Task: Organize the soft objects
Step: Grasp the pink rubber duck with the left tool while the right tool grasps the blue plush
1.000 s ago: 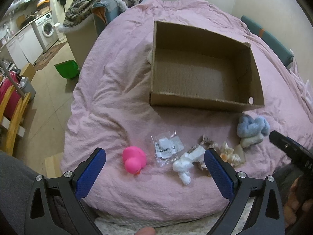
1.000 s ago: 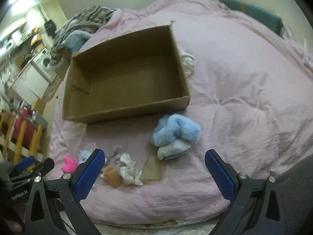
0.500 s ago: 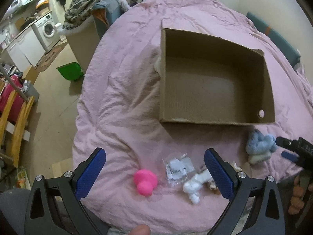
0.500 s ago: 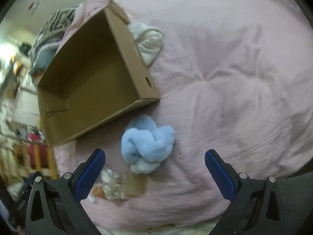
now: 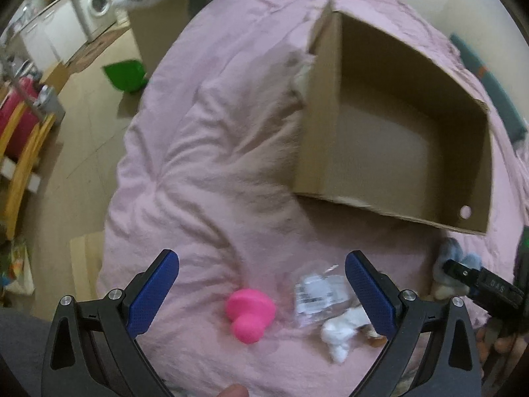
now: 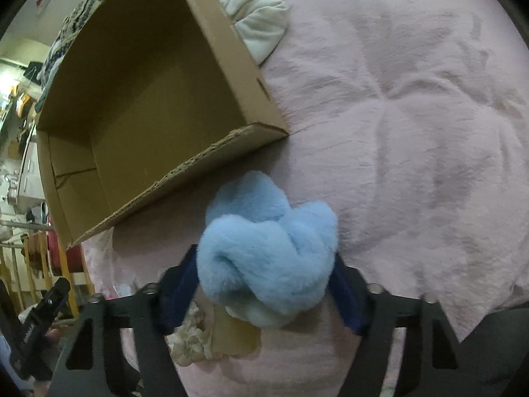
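right gripper just closing, blue pads pressed on both sides of fluffy blue plush knot, lying on pink duvet just beside near wall of empty cardboard box. left gripper spread wide, holding nothing, above pink rubber duck and clear packet.

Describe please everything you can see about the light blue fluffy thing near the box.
The blue plush is a soft, fuzzy bundle twisted like a knot, with a paler part underneath. It lies on the pink blanket, just in front of the cardboard box. The right gripper has just been closing around it, both pads against its sides.
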A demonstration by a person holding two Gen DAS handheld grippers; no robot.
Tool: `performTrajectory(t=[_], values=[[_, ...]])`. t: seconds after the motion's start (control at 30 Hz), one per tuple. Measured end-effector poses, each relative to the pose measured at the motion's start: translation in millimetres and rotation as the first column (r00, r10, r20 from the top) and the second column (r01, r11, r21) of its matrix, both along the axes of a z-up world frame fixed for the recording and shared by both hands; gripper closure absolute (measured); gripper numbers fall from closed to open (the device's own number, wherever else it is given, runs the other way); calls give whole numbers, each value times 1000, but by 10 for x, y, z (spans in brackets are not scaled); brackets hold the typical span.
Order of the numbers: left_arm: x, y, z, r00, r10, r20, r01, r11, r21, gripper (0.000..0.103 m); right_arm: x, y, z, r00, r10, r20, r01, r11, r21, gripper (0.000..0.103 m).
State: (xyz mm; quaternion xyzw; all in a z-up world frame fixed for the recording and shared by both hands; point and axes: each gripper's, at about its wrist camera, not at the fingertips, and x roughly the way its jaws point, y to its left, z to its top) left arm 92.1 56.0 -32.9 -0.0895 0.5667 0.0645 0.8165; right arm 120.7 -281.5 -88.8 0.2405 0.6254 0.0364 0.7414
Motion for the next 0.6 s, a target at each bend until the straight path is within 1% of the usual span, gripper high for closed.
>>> performTrajectory(t=[0.03, 0.07, 0.1, 0.13, 0.17, 0.2, 0.27, 0.33, 0.4, 0.5, 0.53, 0.6], values=[[-10, 39, -42, 1000, 13, -22, -12, 1000, 8, 3, -10, 10, 15, 1000, 16, 5, -16, 1000, -8, 55], [-22, 77, -95, 999, 24, -48, -24, 1000, 4, 3, -14, 27, 31, 999, 30, 10, -30, 999, -21, 60], [-34, 109, -144, 997, 33, -72, -34, 999, -14, 6, -18, 31, 63, 999, 38, 24, -37, 999, -29, 68], [-52, 133, -183, 995, 36, -88, -39, 999, -31, 9, -56, 23, 89, 998, 43, 40, -42, 999, -33, 70], [-68, 149, -217, 994, 37, -107, -42, 998, -41, 15, -67, 24, 130, 997, 48, 56, -46, 998, -36, 71], [-83, 157, -243, 992, 35, -124, -41, 998, -44, 16, -82, 22, 170, 996, 50, 74, -47, 998, -34, 71], [-123, 142, -302, 988, 27, -152, -34, 999, -39, 16, -114, 25, 255, 993, 53, 109, -50, 998, -26, 71], [-144, 91, -377, 982, 0, -187, -10, 998, -55, 17, -147, 39, 310, 989, 58, 133, -57, 998, -15, 71], [-138, 42, -441, 978, -19, -206, 9, 999, -48, 27, -165, 34, 350, 987, 63, 147, -62, 998, -10, 71], [-131, 2, -544, 969, -24, -247, 18, 999, -28, 29, -148, 94, 362, 985, 77, 154, -76, 997, -14, 71], [-136, 7, -592, 963, -22, -268, 12, 999, -36, 30, -151, 98, 366, 985, 79, 155, -78, 997, -15, 71], [-147, 23, -677, 954, -21, -298, 3, 998, -60, 36, -185, 63, 391, 983, 83, 163, -81, 997, -21, 71]])
